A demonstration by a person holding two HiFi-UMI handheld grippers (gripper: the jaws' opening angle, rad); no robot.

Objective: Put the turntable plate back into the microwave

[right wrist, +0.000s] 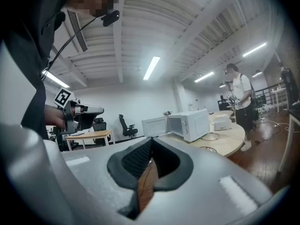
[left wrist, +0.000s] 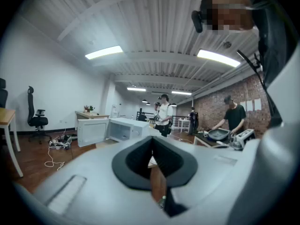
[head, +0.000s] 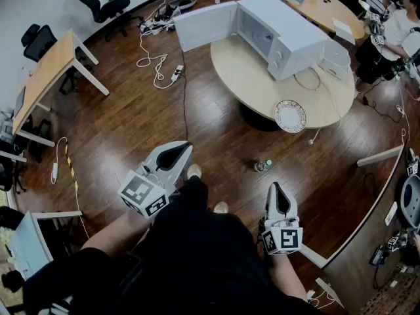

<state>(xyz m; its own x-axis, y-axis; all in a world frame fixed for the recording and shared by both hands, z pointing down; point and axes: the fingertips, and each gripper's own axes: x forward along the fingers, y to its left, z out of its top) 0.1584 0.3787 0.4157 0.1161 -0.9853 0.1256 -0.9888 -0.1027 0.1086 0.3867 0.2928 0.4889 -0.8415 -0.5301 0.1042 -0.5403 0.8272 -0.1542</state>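
The white microwave (head: 279,31) stands on a round wooden table (head: 249,77), its door (head: 205,23) swung open to the left. The patterned turntable plate (head: 289,115) lies flat on the table's near edge, in front of the microwave. Both grippers are held low near the person's body, well short of the table. My left gripper (head: 186,147) is shut and holds nothing. My right gripper (head: 275,188) is shut and empty too. The left gripper view shows the left gripper (left wrist: 152,139) with the microwave (left wrist: 119,129) far beyond it. The right gripper (right wrist: 151,140) points toward the microwave (right wrist: 190,123) and plate (right wrist: 208,149).
A small bottle (head: 263,165) stands on the wooden floor between me and the table. Cables and a power strip (head: 161,67) trail on the floor at the left. A white appliance (head: 336,58) sits beside the microwave. A desk (head: 46,71), office chairs (head: 98,2) and other people (head: 400,25) ring the room.
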